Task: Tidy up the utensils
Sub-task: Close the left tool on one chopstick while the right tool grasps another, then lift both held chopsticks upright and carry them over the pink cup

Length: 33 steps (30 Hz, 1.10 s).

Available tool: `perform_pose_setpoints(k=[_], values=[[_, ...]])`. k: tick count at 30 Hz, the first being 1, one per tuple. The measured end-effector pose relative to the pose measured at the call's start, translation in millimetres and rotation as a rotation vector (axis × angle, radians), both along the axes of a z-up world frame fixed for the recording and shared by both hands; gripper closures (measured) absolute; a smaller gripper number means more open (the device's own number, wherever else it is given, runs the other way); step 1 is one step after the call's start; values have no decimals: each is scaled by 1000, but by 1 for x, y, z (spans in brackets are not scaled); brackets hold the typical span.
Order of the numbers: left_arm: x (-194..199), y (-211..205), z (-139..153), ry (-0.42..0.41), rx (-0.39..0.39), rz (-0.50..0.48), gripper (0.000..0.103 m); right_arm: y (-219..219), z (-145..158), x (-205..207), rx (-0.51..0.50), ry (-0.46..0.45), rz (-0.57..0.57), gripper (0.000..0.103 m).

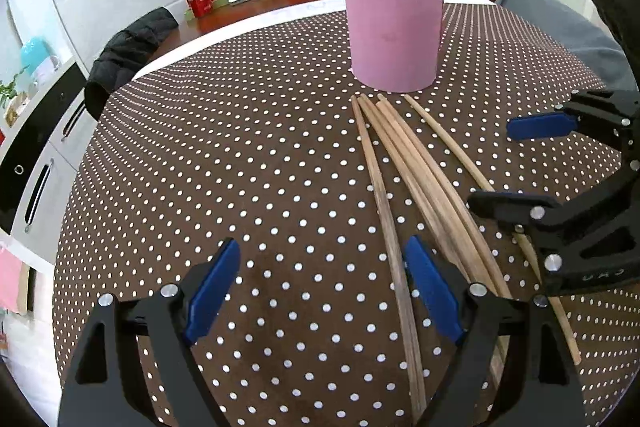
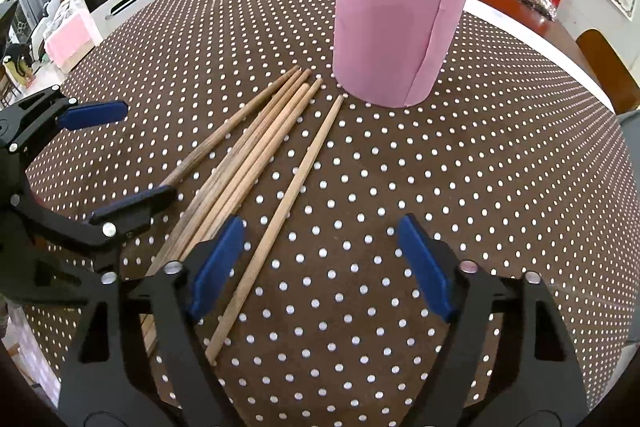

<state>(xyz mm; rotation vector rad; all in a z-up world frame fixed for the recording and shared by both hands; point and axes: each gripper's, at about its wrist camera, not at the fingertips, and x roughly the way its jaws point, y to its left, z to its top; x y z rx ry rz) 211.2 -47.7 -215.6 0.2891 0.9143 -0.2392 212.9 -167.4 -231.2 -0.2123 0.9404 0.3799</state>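
Chopsticks [image 2: 256, 163] lay loose on the dotted surface [image 2: 440, 187] between the two tools, tips just short of the pink holder [image 2: 396, 23] ahead, which already held several. Both the left tool [image 1: 320, 291] and right tool [image 2: 320, 267] hovered spread wide and empty, so the pickup step seemed in hand; next, one tool likely needed to straddle a single stick and close.

chopsticks [image 1: 404, 179] near ends hidden under claws, holder [image 2: 396, 23] contents cropped

5 loose chopsticks [image 2: 256, 163], 1 pink holder [image 2: 396, 19], 2 grippers.
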Motion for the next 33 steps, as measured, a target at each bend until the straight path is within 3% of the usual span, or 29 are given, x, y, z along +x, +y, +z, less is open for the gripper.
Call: perform_pose_setpoints(k=[1,3,6,10,17,18,20,21,23,26,33], values=[[3,0,0,10,-5,-2,19,1,0,1,3,-7,0,30],[7,1,0,21,-17,-8,19,1,1,2,6,-14,6,46],[11,4,-1,29,-43,-11,19,-5,3,3,22,-12,1,54],[18,13,-2,48,-67,-10,19,-9,2,2,43,-22,6,54],[22,8,-2,29,-20,-5,22,-5,1,-1,20,-30,0,56],[20,6,-1,26,-21,-17,26,-3,2,-2,16,-27,2,62],[18,2,0,56,-58,-59,53,-1,3,-3,19,-24,7,77],[16,-2,1,63,-57,-80,59,0,3,-5,15,-25,10,88],[14,-12,2,75,-51,-125,91,4,3,-8,11,-25,21,93],[12,-18,3,51,-28,-113,97,1,4,-9,46,-15,26,96],[4,22,18,-14,-175,30,97,-20,25,-15,199,-45,42,97]])
